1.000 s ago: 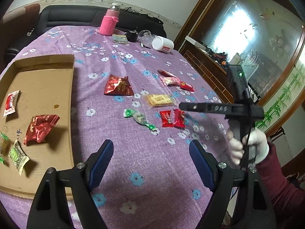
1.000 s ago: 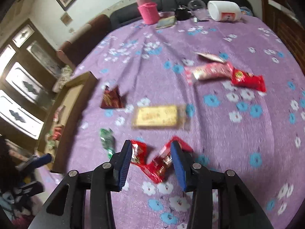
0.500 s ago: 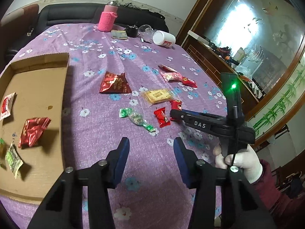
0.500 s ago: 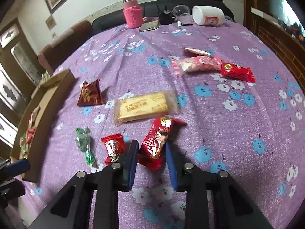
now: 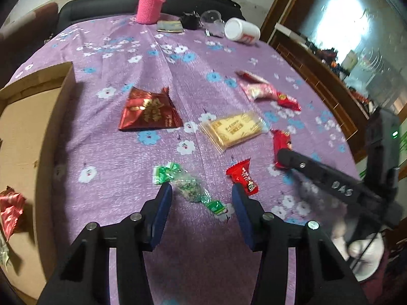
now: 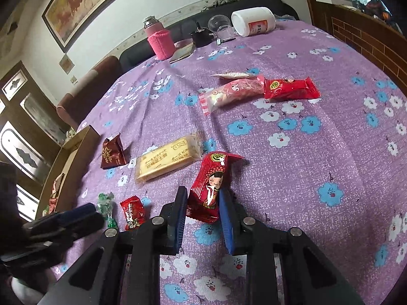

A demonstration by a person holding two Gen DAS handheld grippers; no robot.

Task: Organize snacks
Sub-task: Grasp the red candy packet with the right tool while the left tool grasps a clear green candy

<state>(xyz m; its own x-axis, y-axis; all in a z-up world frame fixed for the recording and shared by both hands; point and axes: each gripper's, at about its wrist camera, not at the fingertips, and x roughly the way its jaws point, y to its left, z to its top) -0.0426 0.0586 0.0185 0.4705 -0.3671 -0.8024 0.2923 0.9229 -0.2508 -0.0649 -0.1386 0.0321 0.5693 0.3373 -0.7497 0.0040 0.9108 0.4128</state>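
My right gripper (image 6: 202,204) is shut on a red snack packet with a cartoon face (image 6: 212,183), its far end tilted up off the purple cloth; the packet also shows in the left wrist view (image 5: 281,145). My left gripper (image 5: 202,194) is open, its fingers either side of a green candy wrapper (image 5: 188,184) on the cloth. A small red candy (image 5: 243,176) lies by its right finger. A cardboard tray (image 5: 30,132) at the left holds a red packet (image 5: 10,207) and other snacks.
On the flowered cloth lie a dark red pouch (image 5: 148,110), a yellow biscuit pack (image 5: 232,128), a pink packet (image 6: 231,92) and a red packet (image 6: 291,89). At the far edge stand a pink bottle (image 5: 151,3), a white jar (image 5: 241,30) and a clear cup (image 5: 212,19).
My left gripper narrowed and moved forward and down over the green candy. My right gripper closed on the red cartoon packet and tilted it up.
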